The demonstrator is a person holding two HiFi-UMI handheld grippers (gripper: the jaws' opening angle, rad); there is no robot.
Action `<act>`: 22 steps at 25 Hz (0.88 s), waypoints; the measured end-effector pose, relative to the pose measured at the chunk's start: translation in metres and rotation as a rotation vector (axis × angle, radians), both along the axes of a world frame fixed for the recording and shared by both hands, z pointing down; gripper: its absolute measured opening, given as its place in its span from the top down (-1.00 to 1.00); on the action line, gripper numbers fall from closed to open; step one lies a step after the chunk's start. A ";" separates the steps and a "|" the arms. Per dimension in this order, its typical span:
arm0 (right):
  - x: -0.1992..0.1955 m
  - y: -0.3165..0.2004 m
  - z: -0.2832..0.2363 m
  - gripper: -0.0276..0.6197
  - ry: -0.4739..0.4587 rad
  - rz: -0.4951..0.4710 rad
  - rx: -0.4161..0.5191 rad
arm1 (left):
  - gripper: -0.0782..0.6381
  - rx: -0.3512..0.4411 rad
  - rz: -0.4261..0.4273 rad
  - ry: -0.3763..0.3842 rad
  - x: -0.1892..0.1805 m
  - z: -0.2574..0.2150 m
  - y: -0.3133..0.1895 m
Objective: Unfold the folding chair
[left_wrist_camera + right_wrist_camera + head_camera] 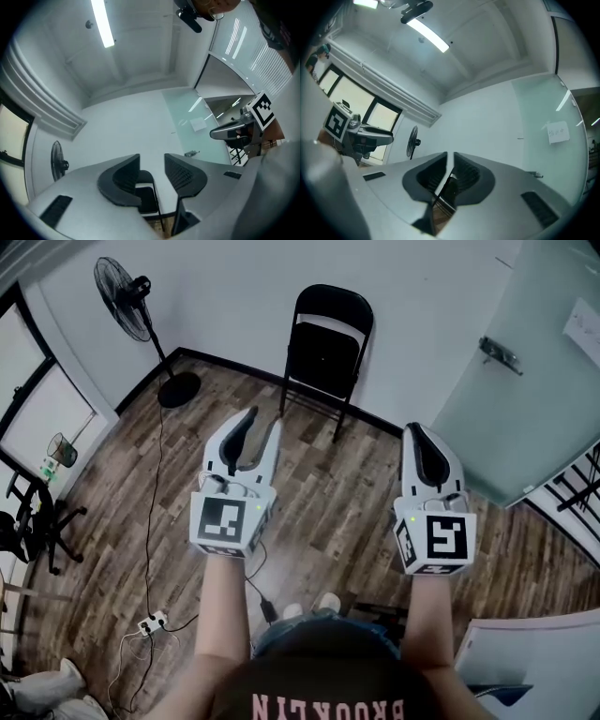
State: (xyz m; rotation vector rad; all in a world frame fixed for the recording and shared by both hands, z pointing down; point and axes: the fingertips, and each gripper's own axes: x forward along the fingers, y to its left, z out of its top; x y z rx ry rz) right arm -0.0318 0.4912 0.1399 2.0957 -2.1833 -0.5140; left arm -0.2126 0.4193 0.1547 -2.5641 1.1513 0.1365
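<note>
The left gripper is being held out in front of the person with its jaws standing a little apart, and nothing is sitting between the pads. Its own view is looking through the gap at the far wall. The right gripper is hovering beside it, well apart from it, with its jaws pressed together and gripping nothing. Both grippers are pointing forward and slightly upward, each one sitting at the end of a bare forearm.

Beyond the jaw tips the folding chair is standing upright against the white wall – black, with its seat panel appearing to lie flat in the frame, so it is looking folded. Neither gripper is touching it; bare wooden floor is lying between the chair and the person.

To the left of the chair a standing fan is resting on its round base near the corner, and a dark cable is running from there down to a power strip by the person's left side. An office chair is showing at the left edge. On the right a frosted glass door is filling the wall – a metal handle is sticking out from it.
</note>
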 end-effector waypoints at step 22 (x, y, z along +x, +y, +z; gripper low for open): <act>0.099 -0.048 0.026 -0.86 -0.113 -0.076 -0.087 | -0.82 -0.101 -0.108 0.008 0.087 0.016 -0.052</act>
